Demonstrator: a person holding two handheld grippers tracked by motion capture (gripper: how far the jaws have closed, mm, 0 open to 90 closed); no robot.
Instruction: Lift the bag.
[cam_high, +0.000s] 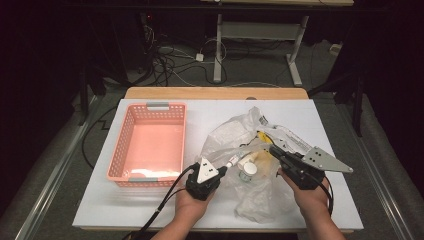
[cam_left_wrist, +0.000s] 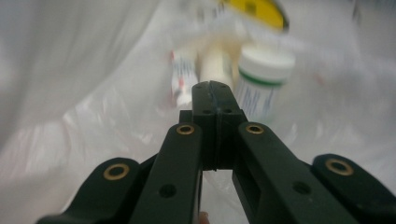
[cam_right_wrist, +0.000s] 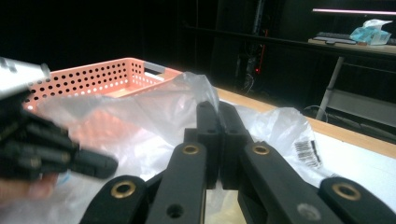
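A clear plastic bag (cam_high: 250, 200) lies crumpled on the white table, right of a pink basket (cam_high: 118, 150). Inside it are a white bottle with a green band (cam_high: 247, 170) (cam_left_wrist: 264, 79), a cream bottle (cam_left_wrist: 215, 67), a small tube (cam_left_wrist: 183, 77) and something yellow (cam_high: 263, 136) (cam_left_wrist: 254, 9). My left gripper (cam_high: 223, 170) (cam_left_wrist: 212, 86) is shut at the bag's left edge, pointing at the bottles; whether film is pinched I cannot tell. My right gripper (cam_high: 272, 149) (cam_right_wrist: 217, 109) is shut on the bag (cam_right_wrist: 154, 116), whose film peaks at its tip.
The basket (cam_right_wrist: 93, 77) holds nothing and stands left of the bag. The left gripper (cam_right_wrist: 112, 167) appears at the left of the right gripper view. The white table top (cam_high: 125, 205) ends at a wooden edge at the back; cables and desk legs lie beyond.
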